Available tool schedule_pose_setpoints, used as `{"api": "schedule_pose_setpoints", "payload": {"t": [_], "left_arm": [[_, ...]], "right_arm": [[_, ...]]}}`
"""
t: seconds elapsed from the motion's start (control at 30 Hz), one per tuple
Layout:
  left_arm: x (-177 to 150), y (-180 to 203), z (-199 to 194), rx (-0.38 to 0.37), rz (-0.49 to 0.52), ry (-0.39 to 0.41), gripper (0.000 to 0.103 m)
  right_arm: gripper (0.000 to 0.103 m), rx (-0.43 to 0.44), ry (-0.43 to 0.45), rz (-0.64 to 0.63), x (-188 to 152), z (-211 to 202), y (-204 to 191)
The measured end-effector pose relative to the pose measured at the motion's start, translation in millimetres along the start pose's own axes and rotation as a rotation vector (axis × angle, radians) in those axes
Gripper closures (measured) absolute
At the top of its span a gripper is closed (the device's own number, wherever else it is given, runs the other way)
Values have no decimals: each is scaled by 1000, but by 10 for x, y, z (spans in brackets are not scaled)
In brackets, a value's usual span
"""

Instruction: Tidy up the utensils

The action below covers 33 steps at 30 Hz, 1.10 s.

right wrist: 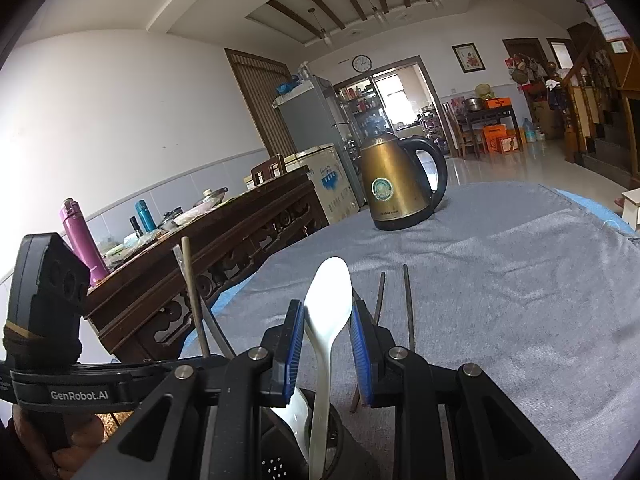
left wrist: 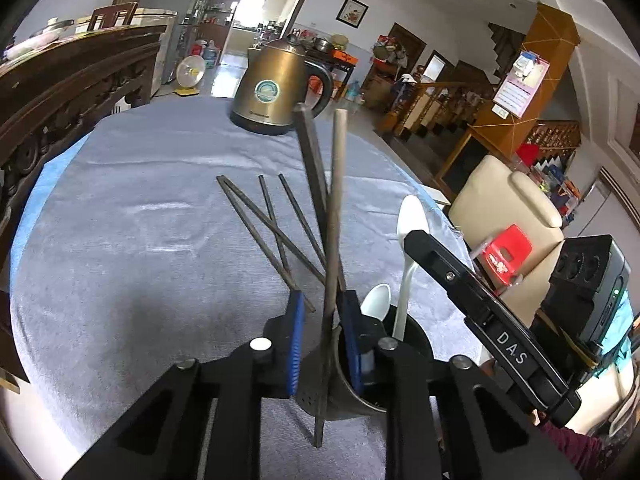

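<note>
My left gripper (left wrist: 320, 304) stands open around two dark chopsticks (left wrist: 334, 216) that lean upright in a dark metal utensil holder (left wrist: 348, 396); the blue pads do not visibly press them. Several more chopsticks (left wrist: 276, 228) lie crossed on the grey tablecloth beyond. Two white spoons (left wrist: 410, 224) stand in the holder. My right gripper (right wrist: 326, 312) is open around the tall white spoon (right wrist: 328, 304), which stands in the holder (right wrist: 280, 464) below. Two loose chopsticks (right wrist: 408, 304) lie on the cloth past it. The upright chopsticks (right wrist: 192, 292) show at left.
A brass electric kettle (left wrist: 276, 84) stands at the far side of the table (left wrist: 140, 220). A carved dark wooden cabinet (right wrist: 224, 236) with bottles on top stands along the table's left. A cream chair (left wrist: 508, 216) stands at the right edge.
</note>
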<state>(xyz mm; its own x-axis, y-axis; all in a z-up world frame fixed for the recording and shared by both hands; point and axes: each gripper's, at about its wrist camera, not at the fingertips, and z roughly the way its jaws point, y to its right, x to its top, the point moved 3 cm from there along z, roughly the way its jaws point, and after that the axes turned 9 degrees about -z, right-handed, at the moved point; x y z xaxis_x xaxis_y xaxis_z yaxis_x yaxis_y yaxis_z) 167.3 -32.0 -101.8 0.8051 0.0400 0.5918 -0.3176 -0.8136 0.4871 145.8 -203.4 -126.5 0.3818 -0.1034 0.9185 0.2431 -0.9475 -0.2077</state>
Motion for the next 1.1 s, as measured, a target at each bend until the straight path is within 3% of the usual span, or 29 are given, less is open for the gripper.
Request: {"api": "schedule_pose_setpoints", "payload": {"t": [0.07, 0.2, 0.53, 1.1], "left_arm": [[11, -13, 6, -13, 2, -2, 94], [-6, 3, -31, -23, 17, 8, 97], [-23, 13, -220, -36, 12, 47, 97], [175, 592, -1129, -82, 144, 270, 97]], "right_arm": [[77, 1, -2, 1, -2, 14, 0], [77, 3, -9, -1, -19, 25, 3], [77, 4, 2, -3, -11, -78, -38], [77, 9, 58, -16, 75, -304, -116]]}}
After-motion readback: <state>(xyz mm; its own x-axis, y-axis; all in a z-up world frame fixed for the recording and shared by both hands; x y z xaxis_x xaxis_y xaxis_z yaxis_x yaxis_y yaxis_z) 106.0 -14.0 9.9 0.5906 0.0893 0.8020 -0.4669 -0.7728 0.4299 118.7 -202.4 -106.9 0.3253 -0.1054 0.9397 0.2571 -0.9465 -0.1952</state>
